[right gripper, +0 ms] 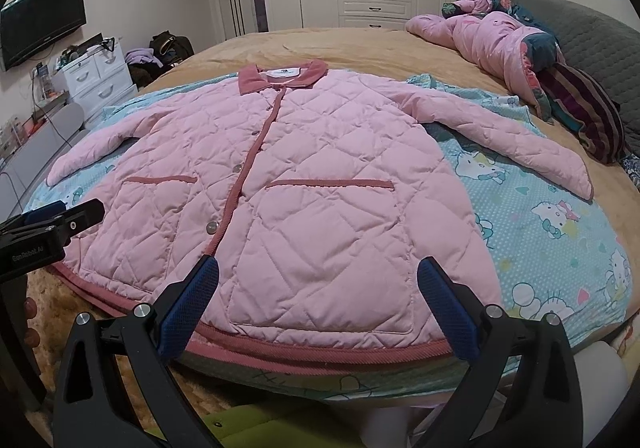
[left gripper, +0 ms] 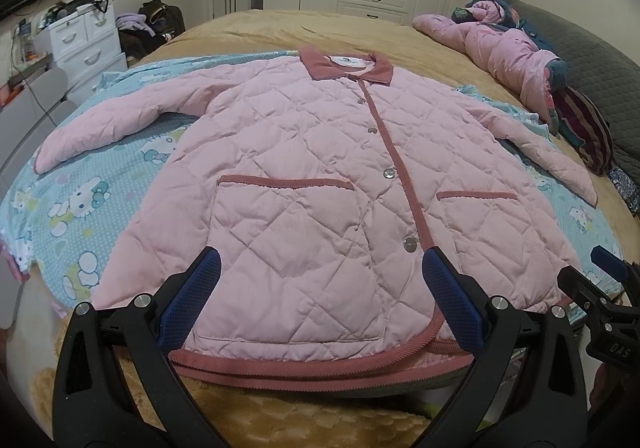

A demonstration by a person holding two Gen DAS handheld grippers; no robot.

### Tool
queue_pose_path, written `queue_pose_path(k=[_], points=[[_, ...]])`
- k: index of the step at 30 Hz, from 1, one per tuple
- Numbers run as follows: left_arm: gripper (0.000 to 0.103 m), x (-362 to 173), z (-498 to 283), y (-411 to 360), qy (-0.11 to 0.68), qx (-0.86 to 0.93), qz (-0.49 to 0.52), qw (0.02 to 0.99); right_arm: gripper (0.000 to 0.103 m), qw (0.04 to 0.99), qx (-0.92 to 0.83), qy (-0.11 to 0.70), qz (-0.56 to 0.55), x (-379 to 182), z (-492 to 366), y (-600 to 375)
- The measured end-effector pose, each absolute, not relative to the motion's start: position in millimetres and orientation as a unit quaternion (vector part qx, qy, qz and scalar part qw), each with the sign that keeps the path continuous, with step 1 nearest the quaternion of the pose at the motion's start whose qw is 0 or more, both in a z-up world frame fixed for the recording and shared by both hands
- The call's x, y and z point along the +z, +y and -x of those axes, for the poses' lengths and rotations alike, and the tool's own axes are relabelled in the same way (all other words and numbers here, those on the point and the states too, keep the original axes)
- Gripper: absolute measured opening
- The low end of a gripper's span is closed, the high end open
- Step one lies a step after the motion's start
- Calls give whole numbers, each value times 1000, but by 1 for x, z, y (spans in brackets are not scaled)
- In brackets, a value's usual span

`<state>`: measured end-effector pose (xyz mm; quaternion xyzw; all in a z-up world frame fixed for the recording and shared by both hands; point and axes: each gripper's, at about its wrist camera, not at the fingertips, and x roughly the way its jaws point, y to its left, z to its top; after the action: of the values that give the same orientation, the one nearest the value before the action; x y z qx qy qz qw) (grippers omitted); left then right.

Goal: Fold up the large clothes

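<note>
- The pink quilted jacket (left gripper: 304,183) lies flat and buttoned, front side up, on a blue cartoon-print sheet (left gripper: 80,207) spread over a tan bedspread (left gripper: 320,27)
- Its long axis runs straight away from both grippers: the dark pink hem (left gripper: 320,364) is nearest, at the bed's near edge, and the collar (left gripper: 346,65) is farthest
- Both sleeves are spread outward and angle down: the left sleeve (left gripper: 108,123) reaches toward the left side of the bed, the right sleeve (right gripper: 520,143) toward the right
- The left gripper (left gripper: 320,288) hangs just above the hem, with its jaws wide apart and nothing between them; the button strip runs close by its right finger, so it sits over the left half of the jacket
- The right gripper (right gripper: 316,288) also has its jaws wide and empty, just over the hem of the right half, with the button strip near its left finger
- The two grippers sit side by side and close together, each nearer to its own side's sleeve
- Judging from this layout, no fold is made yet; a first fold would likely bring a sleeve or side across the long axis, and each sleeve lies well apart from the jaws
- A heap of pink bedding (right gripper: 480,39) lies at the far right of the bed, well clear of the jacket
</note>
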<state>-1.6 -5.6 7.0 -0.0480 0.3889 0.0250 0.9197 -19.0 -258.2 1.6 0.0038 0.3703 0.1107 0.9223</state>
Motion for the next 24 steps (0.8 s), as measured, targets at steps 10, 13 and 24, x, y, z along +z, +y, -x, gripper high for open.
queue_pose_path(k=[10,13,24], points=[[95,11,0,-4,389,24,48,920,99,922,112,370,-2,0,19,-259],[95,10,1,-5,389,24,48,920,99,922,112,370,-3,0,19,-259],[95,9,-4,-7,388,34,48,920,99,920,119,373,-5,0,11,-257]])
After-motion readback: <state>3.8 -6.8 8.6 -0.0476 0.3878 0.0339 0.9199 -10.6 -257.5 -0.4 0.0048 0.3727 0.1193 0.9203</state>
